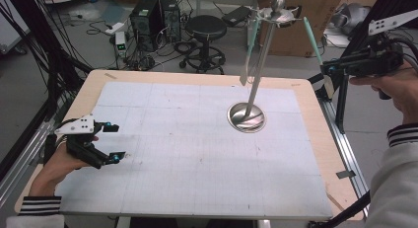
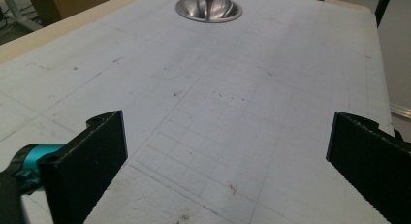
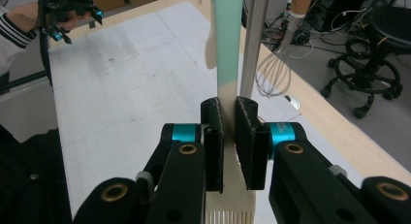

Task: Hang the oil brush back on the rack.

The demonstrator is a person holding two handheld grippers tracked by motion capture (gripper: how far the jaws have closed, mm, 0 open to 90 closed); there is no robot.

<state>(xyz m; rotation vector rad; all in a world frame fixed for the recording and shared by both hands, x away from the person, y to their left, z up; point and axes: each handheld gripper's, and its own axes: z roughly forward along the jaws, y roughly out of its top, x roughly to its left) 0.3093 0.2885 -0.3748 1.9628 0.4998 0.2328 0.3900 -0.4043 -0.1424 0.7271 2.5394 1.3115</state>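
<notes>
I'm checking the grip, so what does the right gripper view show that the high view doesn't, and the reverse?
Right gripper view: the right tool shut on the mint-handled utensil, with slotted cream teeth below, and a whisk behind.
High view: the stand's base, its knob and another hanging utensil.
Both: the stand's pole, the white table mat and the left tool.

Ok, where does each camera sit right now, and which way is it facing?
High view: above the person's side, looking forward and down on the table; both forearms, the left tool and the right tool by the utensil stand.
Left gripper view: rides the left tool, low over the mat, facing the stand's base; its jaws stand wide apart.
Right gripper view: rides the right tool, shut on the mint-handled utensil, facing across the table.
Shared: the right gripper view and the high view both show the left tool.
</notes>
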